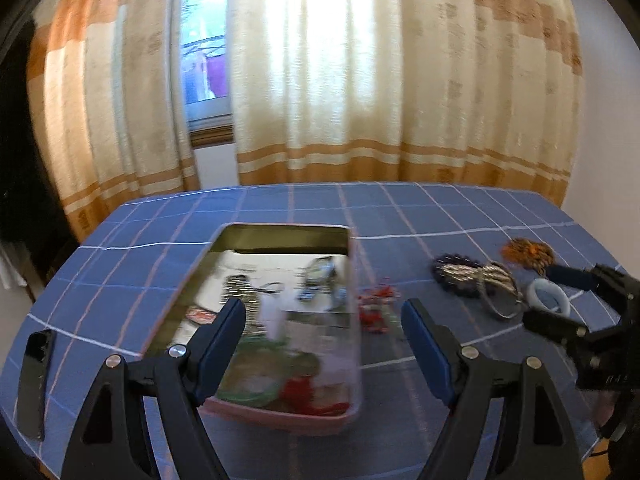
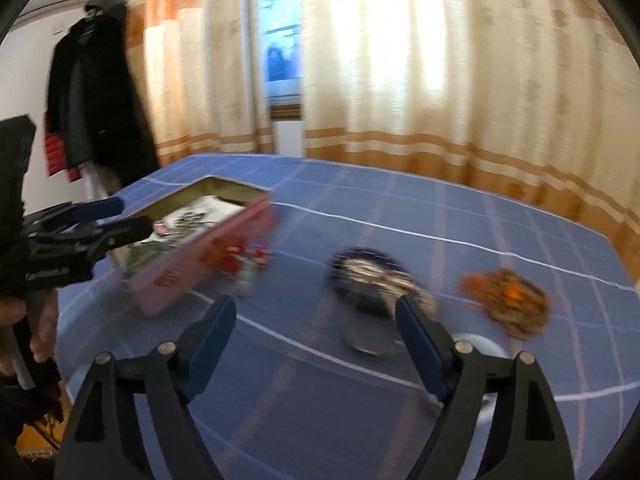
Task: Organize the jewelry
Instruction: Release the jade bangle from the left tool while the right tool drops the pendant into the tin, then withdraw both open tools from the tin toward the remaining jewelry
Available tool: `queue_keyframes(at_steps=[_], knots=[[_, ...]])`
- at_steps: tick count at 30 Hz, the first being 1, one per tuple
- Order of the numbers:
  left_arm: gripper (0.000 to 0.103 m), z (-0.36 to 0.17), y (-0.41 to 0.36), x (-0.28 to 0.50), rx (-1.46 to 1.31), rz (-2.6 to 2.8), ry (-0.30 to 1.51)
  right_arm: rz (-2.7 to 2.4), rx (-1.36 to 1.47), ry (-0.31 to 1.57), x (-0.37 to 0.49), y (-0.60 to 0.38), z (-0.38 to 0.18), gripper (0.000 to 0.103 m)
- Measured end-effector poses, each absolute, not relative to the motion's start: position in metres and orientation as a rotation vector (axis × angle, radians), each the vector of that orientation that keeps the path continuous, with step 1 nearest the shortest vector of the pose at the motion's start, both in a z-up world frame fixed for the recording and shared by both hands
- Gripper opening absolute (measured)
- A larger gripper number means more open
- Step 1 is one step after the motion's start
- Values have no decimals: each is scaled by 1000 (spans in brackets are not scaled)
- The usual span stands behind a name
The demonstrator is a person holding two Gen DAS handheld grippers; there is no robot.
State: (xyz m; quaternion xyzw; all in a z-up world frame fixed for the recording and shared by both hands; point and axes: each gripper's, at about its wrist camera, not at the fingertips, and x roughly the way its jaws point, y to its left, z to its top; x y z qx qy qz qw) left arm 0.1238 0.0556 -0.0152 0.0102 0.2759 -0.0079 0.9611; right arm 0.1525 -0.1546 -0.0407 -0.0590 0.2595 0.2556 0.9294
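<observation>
1. In the left wrist view, the left gripper (image 1: 324,318) is seen with its blue-padded fingers (image 1: 224,344) spread wide and nothing held between them.
2. A pink tin box (image 1: 352,300) is set open on the blue checked tablecloth (image 1: 420,208), partly between the spread fingers; blurred jewelry and printed paper are seen inside, and no writing there can be read.
3. A red beaded piece (image 1: 374,312) is laid just beside the box's right wall.
4. Further right, a silver-and-dark jewelry bundle (image 1: 476,280), an orange-brown ornament (image 1: 528,254) and a pale bangle (image 1: 546,296) are grouped near one another.
5. The right gripper (image 1: 554,300) is seen at the right edge, its fingers apart on either side of the bangle.
6. A dark phone (image 1: 36,380) is laid at the table's left edge.
7. In the right wrist view, heavily blurred, the right gripper (image 2: 316,328) is shown with fingers spread and empty above the cloth.
8. The tin box (image 2: 192,268) is seen at left, with red markings on its side too blurred to be read; the left gripper (image 2: 120,218) is held beside it.
9. A dark coat (image 2: 96,104) is hung by the curtains (image 2: 440,80).
</observation>
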Motion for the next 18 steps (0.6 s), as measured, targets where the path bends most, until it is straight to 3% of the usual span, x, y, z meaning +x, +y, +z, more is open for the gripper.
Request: queue_keyframes(at_steps=[12,15,18], knots=[[79,-39,-27,169,133,-80,676,411,-8,519,159,-211,-40,85],[59,-47,-35,188,147,-68,714,411,-15,506,157,-211,-39,87],[55,-58,-34,210,151,-28,777,408,-19,495,154,-212,-39,90]])
